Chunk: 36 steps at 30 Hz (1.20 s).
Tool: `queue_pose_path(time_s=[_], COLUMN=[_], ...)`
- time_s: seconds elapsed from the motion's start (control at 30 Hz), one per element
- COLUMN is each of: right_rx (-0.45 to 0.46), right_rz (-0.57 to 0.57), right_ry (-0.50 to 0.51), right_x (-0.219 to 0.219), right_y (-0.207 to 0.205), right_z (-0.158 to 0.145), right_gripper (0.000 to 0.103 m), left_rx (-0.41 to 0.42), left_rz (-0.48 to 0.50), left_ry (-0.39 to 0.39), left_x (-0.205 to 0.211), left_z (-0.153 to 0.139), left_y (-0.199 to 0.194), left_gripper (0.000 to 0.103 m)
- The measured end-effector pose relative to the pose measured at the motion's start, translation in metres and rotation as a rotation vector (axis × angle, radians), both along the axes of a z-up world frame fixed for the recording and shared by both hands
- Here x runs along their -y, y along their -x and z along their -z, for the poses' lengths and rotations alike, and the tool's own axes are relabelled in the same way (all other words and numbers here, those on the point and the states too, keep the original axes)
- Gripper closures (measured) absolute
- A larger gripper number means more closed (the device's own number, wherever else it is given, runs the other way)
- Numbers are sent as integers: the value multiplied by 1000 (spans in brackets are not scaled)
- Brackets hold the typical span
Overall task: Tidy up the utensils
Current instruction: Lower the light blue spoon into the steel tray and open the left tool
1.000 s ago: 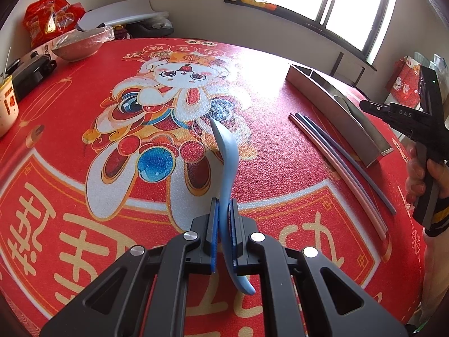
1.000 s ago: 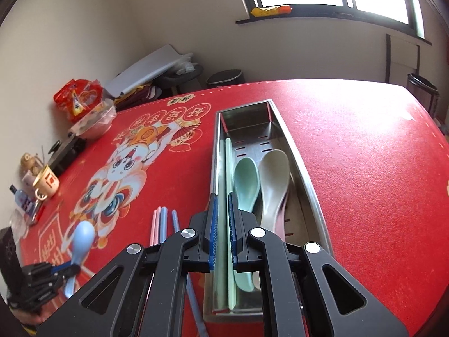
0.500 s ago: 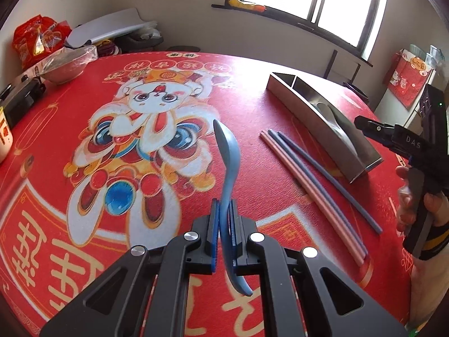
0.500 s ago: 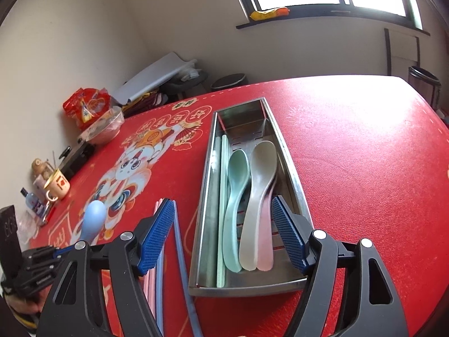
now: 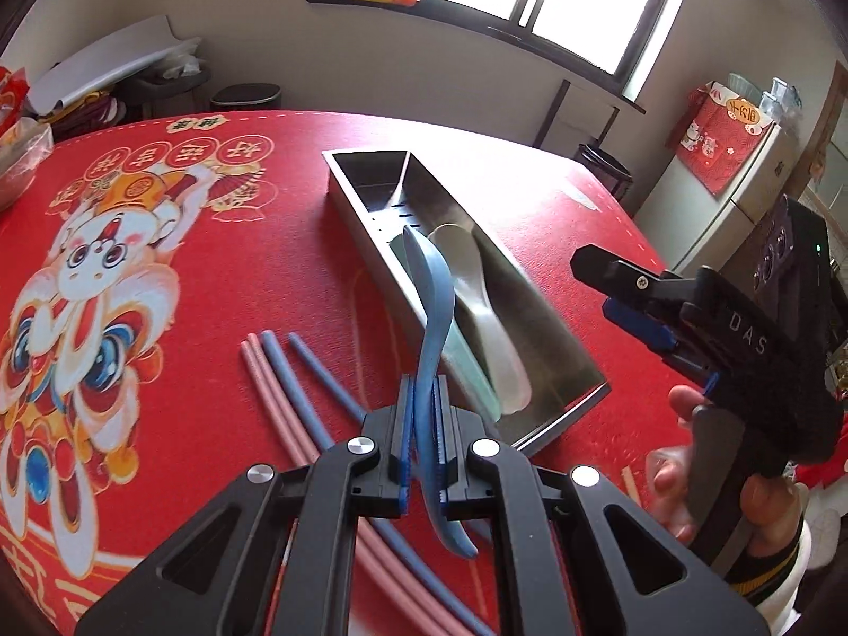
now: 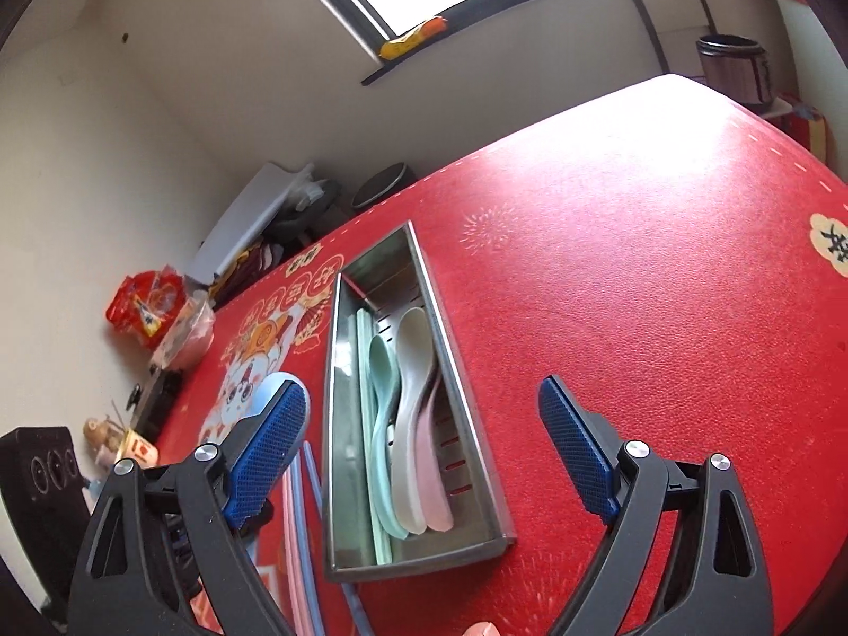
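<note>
My left gripper [image 5: 422, 424] is shut on the handle of a blue spoon [image 5: 432, 307], whose bowl points out over the near side of a long steel tray [image 5: 535, 318]. In the tray [image 6: 477, 456] lie a mint spoon [image 6: 381, 371], a grey spoon [image 6: 411, 371], a pink spoon [image 6: 437, 482] and green chopsticks [image 6: 365, 397]. Pink chopsticks [image 5: 265, 387] and blue chopsticks [image 5: 328, 381] lie on the red cloth left of the tray. My right gripper [image 6: 421, 389] hovers above the tray's near end, tilted. Its jaws are opening wide and hold nothing.
A person's hand [image 5: 742, 487] holds the right gripper at the table's right edge. A red snack bag [image 6: 143, 307], a wrapped bowl [image 6: 185, 339], a black device [image 6: 159, 397] and a mug [image 6: 138, 448] sit along the far left. A fridge [image 5: 731, 222] stands beyond the right edge.
My left gripper has carried the blue spoon rightward to the tray. My right gripper has opened wide, left the green chopsticks in the tray, rolled and drawn back.
</note>
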State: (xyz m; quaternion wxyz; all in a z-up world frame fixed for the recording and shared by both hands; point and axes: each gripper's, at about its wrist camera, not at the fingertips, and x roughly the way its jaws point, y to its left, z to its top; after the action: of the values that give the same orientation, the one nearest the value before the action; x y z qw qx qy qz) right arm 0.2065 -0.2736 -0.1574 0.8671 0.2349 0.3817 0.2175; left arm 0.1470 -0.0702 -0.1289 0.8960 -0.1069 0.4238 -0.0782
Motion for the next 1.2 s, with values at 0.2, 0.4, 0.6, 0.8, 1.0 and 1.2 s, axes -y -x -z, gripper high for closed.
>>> queue_pose_path(time_s=[0.2, 0.4, 0.6, 0.8, 1.0, 1.2], right_rx=[-31, -51, -47, -49, -51, -49], right_rz=[59, 76, 93, 107, 102, 113], right_ry=[-15, -39, -48, -62, -55, -60], right_x=[16, 24, 30, 33, 32, 35], right_y=[-6, -8, -8, -8, -7, -7], right_z=[5, 6, 3, 2, 1, 0], right_gripper=[16, 16, 16, 16, 16, 16], left_rx=[-25, -62, -94, -107, -107, -80], left_rz=[-39, -56, -65, -63, -36, 0], left_ry=[-9, -64, -86, -91, -97, -91], left_x=[29, 44, 47, 50, 53, 47], left_z=[-1, 6, 15, 21, 23, 13], left_y=[-36, -61, -73, -79, -83, -75], left_gripper=[96, 96, 96, 96, 96, 87])
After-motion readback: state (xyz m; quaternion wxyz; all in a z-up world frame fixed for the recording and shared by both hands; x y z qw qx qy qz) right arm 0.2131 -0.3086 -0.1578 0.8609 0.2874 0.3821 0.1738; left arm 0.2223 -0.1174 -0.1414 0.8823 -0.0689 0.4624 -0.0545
